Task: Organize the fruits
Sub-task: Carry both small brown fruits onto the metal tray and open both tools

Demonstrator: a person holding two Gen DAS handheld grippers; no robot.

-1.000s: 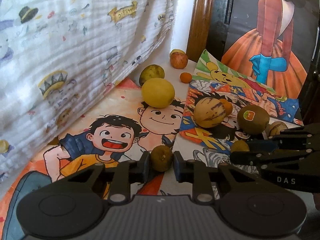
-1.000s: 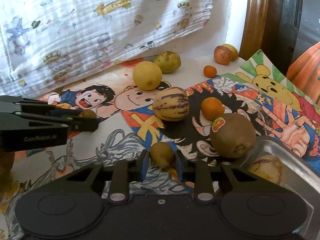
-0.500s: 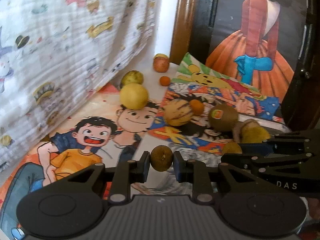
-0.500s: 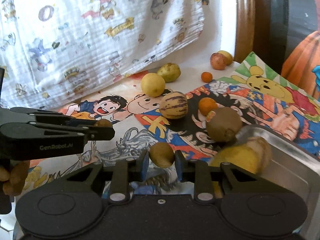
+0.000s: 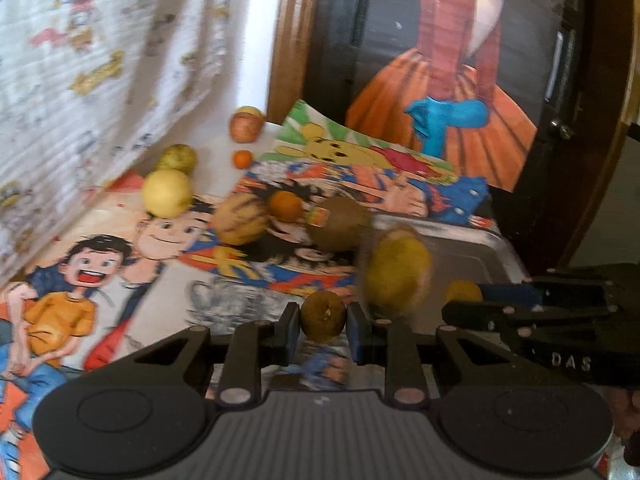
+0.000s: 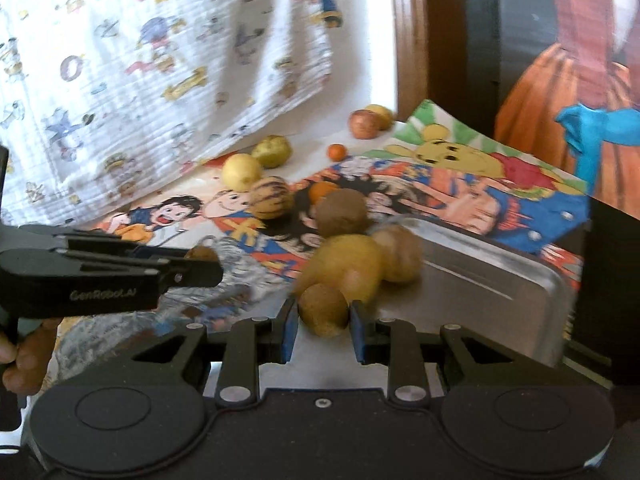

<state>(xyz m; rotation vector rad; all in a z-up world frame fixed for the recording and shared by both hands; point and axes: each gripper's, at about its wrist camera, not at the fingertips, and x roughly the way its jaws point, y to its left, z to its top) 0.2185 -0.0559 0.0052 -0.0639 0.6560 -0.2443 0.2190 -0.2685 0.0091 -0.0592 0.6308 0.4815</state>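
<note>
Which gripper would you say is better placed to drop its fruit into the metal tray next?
Right, probably. The right gripper holds its small brown fruit over the metal tray, while the left gripper holds its fruit above the poster, beside the tray.

Small brown fruits [image 5: 323, 315] [image 6: 323, 310], claw-pinched

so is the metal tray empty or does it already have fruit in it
Not empty. The metal tray already holds a yellow fruit and a tan fruit at its near-left end; the rest is bare.
</note>
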